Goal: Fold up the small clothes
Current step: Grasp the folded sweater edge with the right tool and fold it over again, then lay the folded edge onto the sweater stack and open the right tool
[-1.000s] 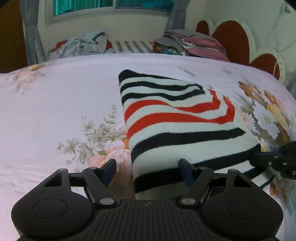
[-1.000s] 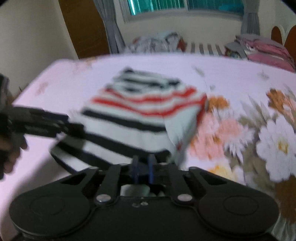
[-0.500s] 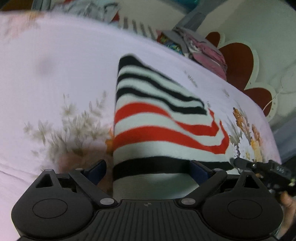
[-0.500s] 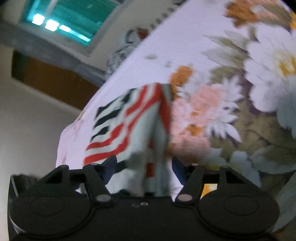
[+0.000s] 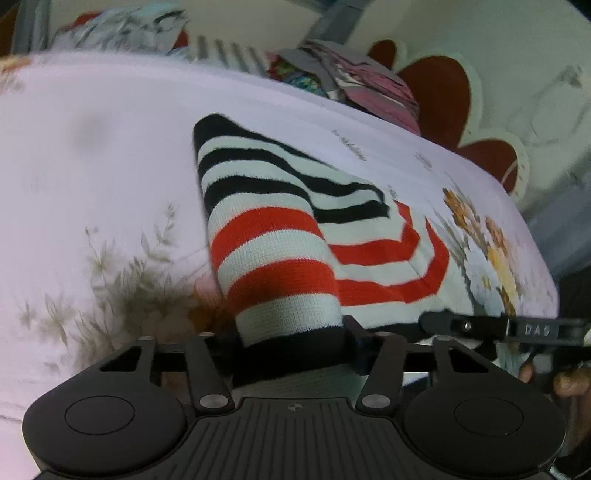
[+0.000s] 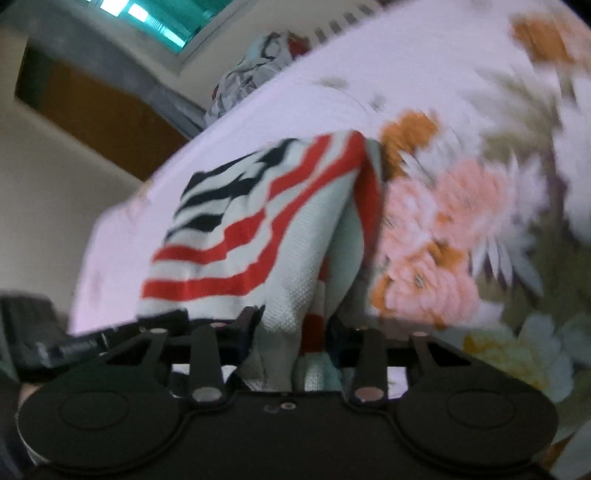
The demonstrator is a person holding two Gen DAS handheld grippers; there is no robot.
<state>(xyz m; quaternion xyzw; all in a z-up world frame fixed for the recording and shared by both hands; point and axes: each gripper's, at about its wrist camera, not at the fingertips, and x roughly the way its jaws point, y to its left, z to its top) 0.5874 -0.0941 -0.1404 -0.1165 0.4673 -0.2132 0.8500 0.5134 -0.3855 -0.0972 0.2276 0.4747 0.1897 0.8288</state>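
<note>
A small knitted garment with black, white and red stripes (image 5: 291,236) lies on the floral bedsheet (image 5: 92,166). My left gripper (image 5: 291,339) is shut on its near left edge, and the cloth bunches up between the fingers. My right gripper (image 6: 295,332) is shut on the near right edge of the same striped garment (image 6: 236,236), which rises in a fold from the sheet. The right gripper also shows in the left wrist view (image 5: 480,326) at the lower right.
Piles of other clothes (image 5: 122,26) lie at the far end of the bed, with a pink stack (image 5: 369,85) beside a red and white headboard (image 5: 443,96). A window (image 6: 155,22) and a brown door (image 6: 92,107) stand beyond.
Both grippers have closed on the near edge of the striped garment. The left moved in over the cloth; the right was shut, opened around the edge, then closed. The near edge is now bunched and lifted.
</note>
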